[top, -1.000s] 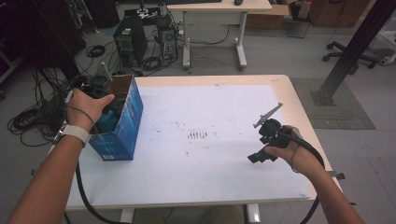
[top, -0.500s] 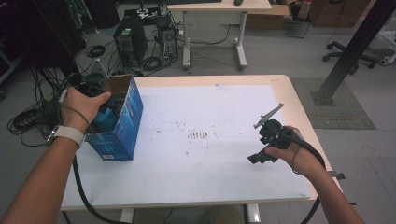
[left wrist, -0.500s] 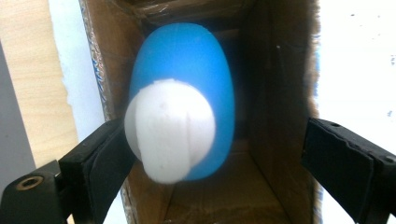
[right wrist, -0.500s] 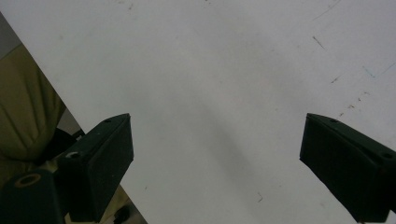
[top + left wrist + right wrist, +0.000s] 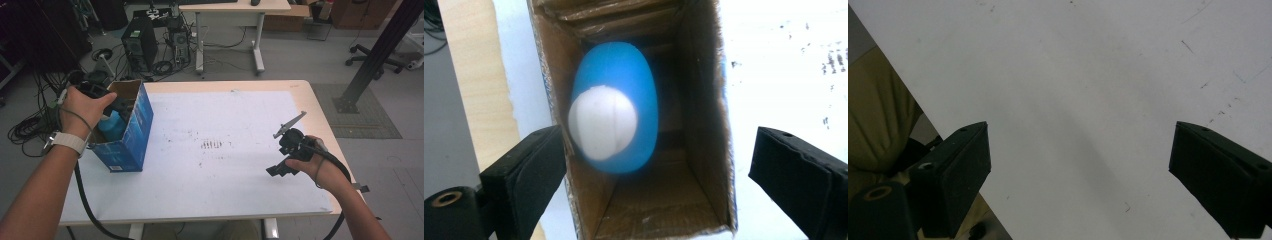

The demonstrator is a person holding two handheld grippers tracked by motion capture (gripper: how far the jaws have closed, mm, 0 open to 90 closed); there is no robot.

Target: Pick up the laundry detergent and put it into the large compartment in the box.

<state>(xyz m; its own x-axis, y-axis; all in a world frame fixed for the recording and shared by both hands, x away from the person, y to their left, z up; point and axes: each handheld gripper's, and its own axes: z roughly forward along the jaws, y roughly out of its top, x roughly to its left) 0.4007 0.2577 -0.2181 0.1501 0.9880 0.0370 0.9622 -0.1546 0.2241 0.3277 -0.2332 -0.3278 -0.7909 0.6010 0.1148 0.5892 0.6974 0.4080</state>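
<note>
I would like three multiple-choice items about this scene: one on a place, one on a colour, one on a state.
1. Where is the blue bottle?
A. on the white sheet
B. inside the cardboard box
C. on the floor

2. What colour is the bottle's cap?
A. white
B. red
C. black

3. How does the left gripper stand?
A. shut on the bottle
B. shut, holding nothing
C. open above the box

Answers: B, the box walls surround it; A, the cap is pale; C, its jaws stand wide apart, touching nothing.

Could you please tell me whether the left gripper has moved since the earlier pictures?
Yes. The left gripper has risen from the box toward its far rim, its jaws just opening, leaving the blue bottle inside.
</note>
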